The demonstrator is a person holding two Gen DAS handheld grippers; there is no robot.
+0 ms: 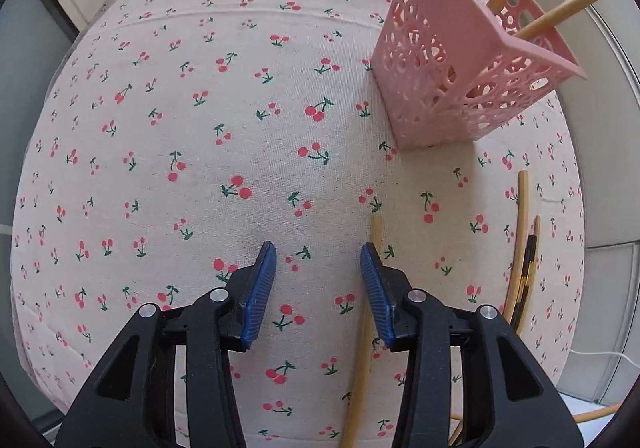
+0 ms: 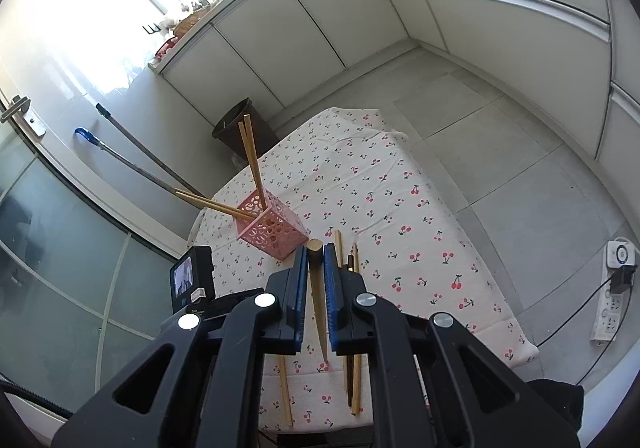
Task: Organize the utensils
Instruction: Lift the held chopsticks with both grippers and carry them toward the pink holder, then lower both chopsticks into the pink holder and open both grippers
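Four chopsticks already lean in the pink perforated holder [image 2: 267, 234]. Your right gripper [image 2: 316, 254] is clamped on another bamboo chopstick [image 2: 317, 288] short of it, so dropping it in comes next: tip over the rim. Your left gripper [image 1: 318, 260], jaws apart and empty, hangs over a loose chopstick [image 1: 366, 332] on the cherry-print tablecloth [image 1: 180, 127]. Only the right view shows the held stick.

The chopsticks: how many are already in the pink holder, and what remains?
Done: four chopsticks stand in the pink holder. In hand: the right gripper clamps one chopstick. Left: the open left gripper is above a loose chopstick; several chopsticks lie on the tablecloth.
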